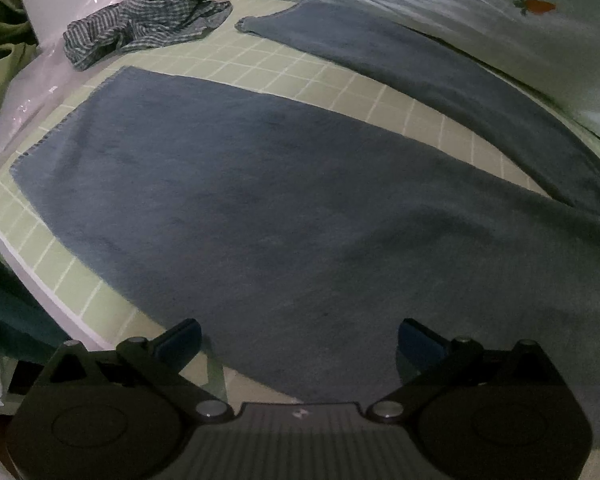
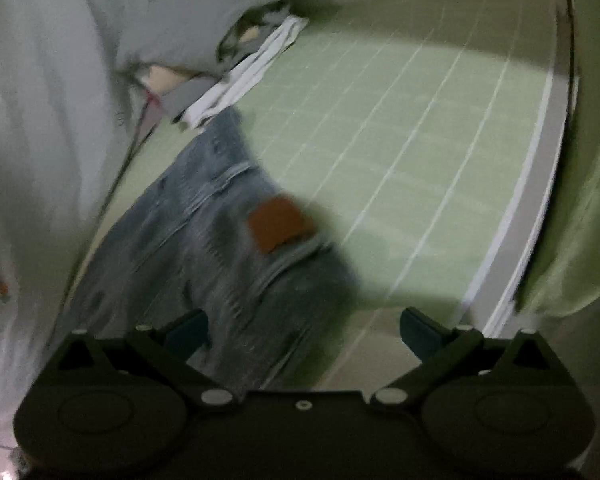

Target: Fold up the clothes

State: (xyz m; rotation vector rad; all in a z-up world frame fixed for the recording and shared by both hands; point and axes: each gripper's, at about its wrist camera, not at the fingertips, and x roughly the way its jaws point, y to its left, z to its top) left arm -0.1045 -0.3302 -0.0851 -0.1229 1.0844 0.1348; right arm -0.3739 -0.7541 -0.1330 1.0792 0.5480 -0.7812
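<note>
A pair of blue jeans [image 1: 260, 208] lies flat on a green checked sheet [image 1: 300, 76], its two legs spread apart toward the far side. My left gripper [image 1: 299, 340] is open and empty just above the near part of the jeans. In the right wrist view the waist end of the jeans [image 2: 220, 248] shows a brown leather patch [image 2: 280, 222]. My right gripper [image 2: 304, 330] is open and empty above that waist end, its left finger over denim, its right finger over the sheet. This view is blurred.
A crumpled blue-and-white checked garment [image 1: 148, 20] lies at the far left of the sheet. A grey quilt with a carrot print [image 1: 536, 6] runs along the far side. A grey pillow [image 2: 204, 28] and folded white cloth [image 2: 252, 76] lie beyond the waist. The mattress edge [image 2: 532, 216] is at right.
</note>
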